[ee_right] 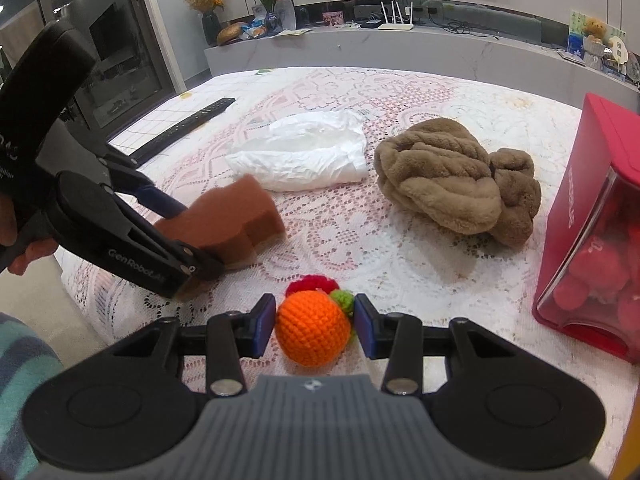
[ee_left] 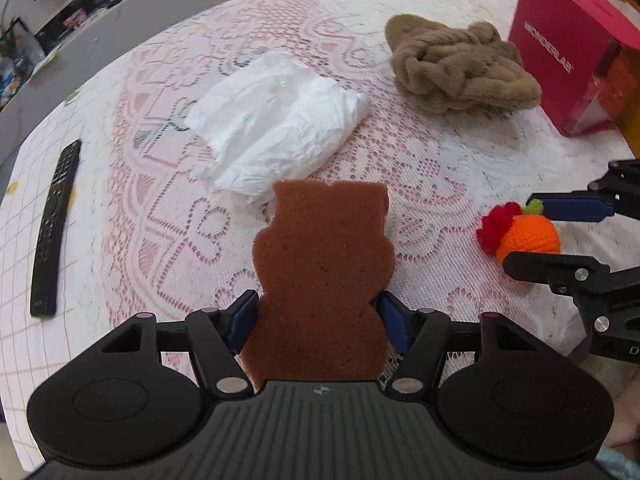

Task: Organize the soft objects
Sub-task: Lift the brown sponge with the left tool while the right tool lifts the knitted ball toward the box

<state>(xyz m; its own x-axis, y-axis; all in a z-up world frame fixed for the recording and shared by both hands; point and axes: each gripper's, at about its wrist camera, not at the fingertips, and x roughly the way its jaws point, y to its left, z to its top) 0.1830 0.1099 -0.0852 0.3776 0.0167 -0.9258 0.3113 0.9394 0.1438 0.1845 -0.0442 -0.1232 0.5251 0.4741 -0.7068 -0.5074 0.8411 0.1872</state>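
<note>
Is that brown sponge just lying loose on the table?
No: the brown sponge is pinched between the two fingers of the left tool, and the right view shows it raised off the lace cloth.

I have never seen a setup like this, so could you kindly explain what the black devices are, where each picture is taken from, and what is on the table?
These are two handheld grippers that a person squeezes; each carries a camera looking along its jaws. One picture is from the left gripper, whose jaws are shut on a brown sponge. The other is from the right gripper, its jaws around an orange crochet ball; whether they press it, I cannot tell. On the lace tablecloth lie a white plastic bag, a brown plush cloth, a remote control and a red box.
</note>
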